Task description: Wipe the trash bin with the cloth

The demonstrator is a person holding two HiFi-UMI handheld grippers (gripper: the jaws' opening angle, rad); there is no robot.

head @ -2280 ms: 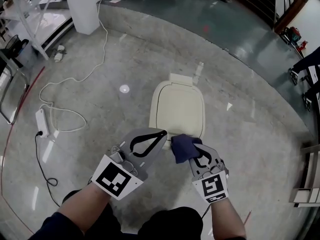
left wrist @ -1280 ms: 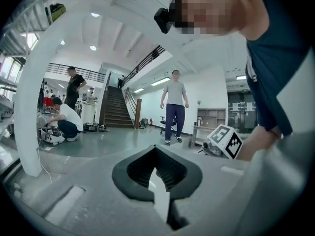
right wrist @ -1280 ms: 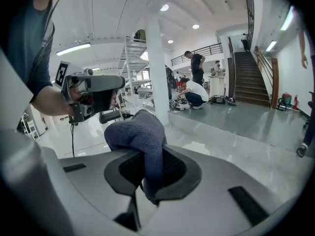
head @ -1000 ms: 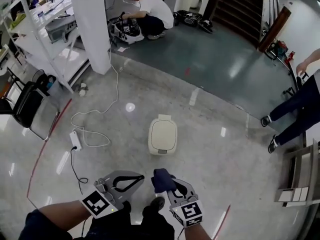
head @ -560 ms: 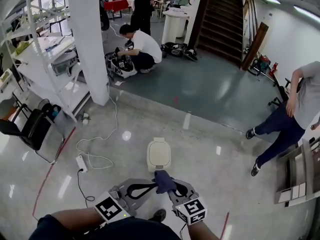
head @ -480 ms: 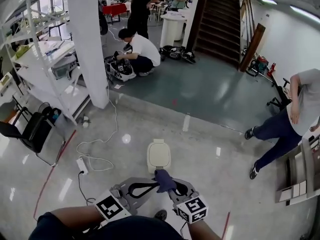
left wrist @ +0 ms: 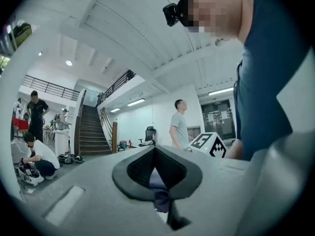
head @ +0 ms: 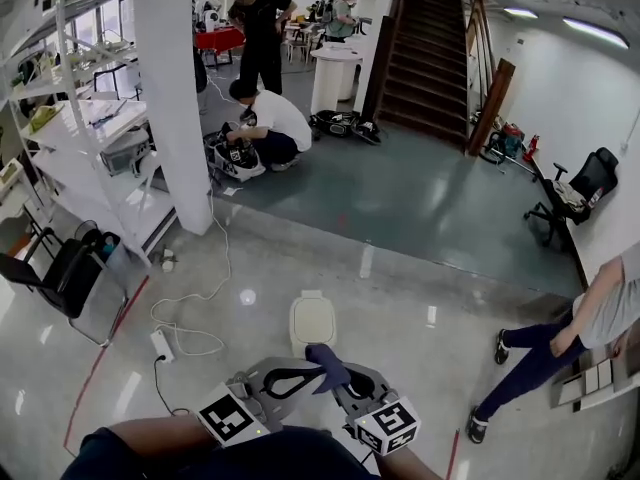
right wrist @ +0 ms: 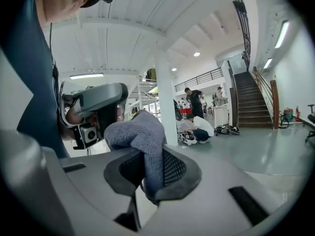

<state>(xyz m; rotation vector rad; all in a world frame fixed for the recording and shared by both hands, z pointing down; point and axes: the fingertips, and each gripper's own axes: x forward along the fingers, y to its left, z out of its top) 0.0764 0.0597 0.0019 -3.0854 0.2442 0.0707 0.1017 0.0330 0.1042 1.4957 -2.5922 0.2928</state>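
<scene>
Right gripper: jaws clenched on the cloth. The grey-blue fabric is pinched between the pads and the rest bunches up above the tips.

Left gripper: jaws closed tip to tip with nothing held. Only a bit of the cloth shows through the loop behind them.

The trash bin stands on the floor with its lid shut, just beyond the gripper tips in the head view. Neither the cloth nor either gripper touches it.

Diff vs 2.3 s ago:
- The bin was large and right under the tips, with the cloth at its near edge. It is now small and clearly apart from them.
- The camera has tilted up, and the grip on the cloth is the same throughout.

Diff vs 0.5 s ago:
- The bin and grippers are nearly unchanged.
- The standing person right of the bin has moved lower, toward the near right.
- An office chair now shows beyond them.

Around the bin:
- Left of it are a white cable and a power strip.
- Beyond it to the left is a white pillar.
- Further back a person crouches.
- A staircase is far behind.
</scene>
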